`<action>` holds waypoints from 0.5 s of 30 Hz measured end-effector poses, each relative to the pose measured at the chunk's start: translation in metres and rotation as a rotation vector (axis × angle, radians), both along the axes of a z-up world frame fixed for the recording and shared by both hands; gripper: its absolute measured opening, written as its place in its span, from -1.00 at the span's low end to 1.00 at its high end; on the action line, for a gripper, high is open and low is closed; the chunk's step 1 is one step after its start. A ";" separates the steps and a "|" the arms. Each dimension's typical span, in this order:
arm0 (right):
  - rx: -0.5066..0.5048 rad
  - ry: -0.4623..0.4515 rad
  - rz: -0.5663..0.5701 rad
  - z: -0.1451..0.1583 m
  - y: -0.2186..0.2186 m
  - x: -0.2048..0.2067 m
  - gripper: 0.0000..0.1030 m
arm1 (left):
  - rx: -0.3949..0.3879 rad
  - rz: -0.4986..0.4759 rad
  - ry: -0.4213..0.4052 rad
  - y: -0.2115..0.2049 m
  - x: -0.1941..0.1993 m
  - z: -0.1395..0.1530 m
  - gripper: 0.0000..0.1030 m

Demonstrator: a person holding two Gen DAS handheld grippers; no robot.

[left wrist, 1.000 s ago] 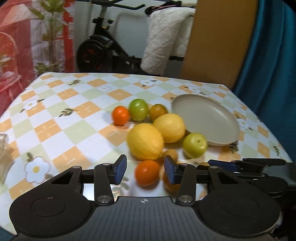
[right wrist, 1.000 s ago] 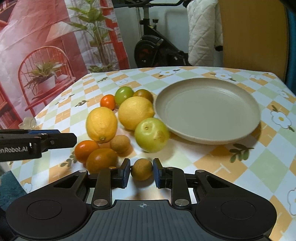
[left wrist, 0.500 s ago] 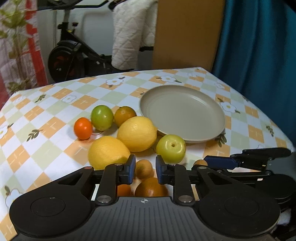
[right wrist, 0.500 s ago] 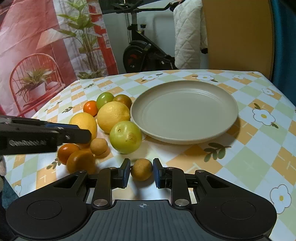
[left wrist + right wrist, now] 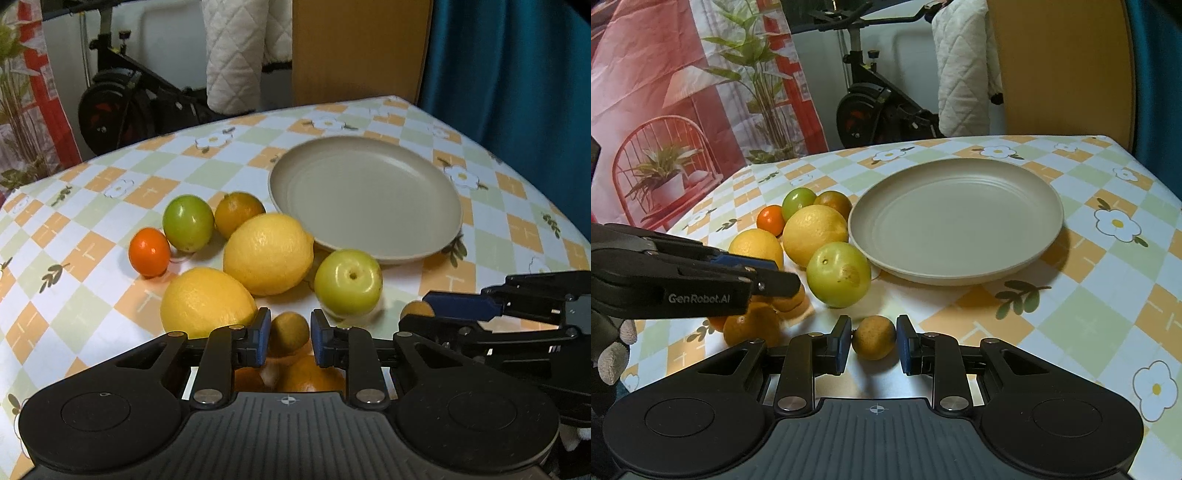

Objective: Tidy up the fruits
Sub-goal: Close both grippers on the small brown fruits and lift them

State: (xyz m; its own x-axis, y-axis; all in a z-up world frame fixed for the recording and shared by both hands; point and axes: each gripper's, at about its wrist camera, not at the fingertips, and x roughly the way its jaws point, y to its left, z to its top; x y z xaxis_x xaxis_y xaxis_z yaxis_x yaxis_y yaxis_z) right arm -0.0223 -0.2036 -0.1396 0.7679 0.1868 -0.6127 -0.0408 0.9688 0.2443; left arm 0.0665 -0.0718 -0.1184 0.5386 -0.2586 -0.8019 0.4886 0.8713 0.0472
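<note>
Left gripper (image 5: 286, 334) among crowded fruits (image 5: 268, 254)

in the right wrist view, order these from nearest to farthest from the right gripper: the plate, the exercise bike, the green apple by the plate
1. The green apple, just ahead and left of the right gripper, close to the fruit pile.
2. The plate, farther back and to the right on the tablecloth.
3. The exercise bike, beyond the table's far edge, against the back wall.

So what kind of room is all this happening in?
Probably a lived-in home: a black exercise bike draped with a white quilted cloth, and a table under a flowered checked tablecloth bearing loose fruit and a beige plate.
</note>
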 end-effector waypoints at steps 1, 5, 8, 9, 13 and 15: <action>0.000 0.000 0.000 0.000 0.000 0.000 -0.54 | 0.003 -0.001 0.003 0.000 0.001 0.000 -0.52; 0.001 0.000 -0.001 0.000 0.000 0.000 -0.54 | 0.013 -0.003 0.011 -0.002 0.003 -0.001 -0.51; 0.000 0.000 -0.001 0.000 0.000 0.000 -0.54 | 0.025 -0.009 0.011 -0.004 0.004 -0.001 -0.51; 0.000 0.000 -0.001 0.000 0.000 0.000 -0.54 | 0.029 -0.012 0.012 -0.004 0.005 -0.001 -0.50; -0.001 0.000 0.000 0.000 0.000 0.000 -0.54 | 0.038 -0.024 0.025 -0.005 0.007 -0.002 -0.47; 0.002 0.000 -0.002 0.000 0.000 0.000 -0.54 | 0.035 -0.030 0.032 -0.004 0.008 -0.002 -0.47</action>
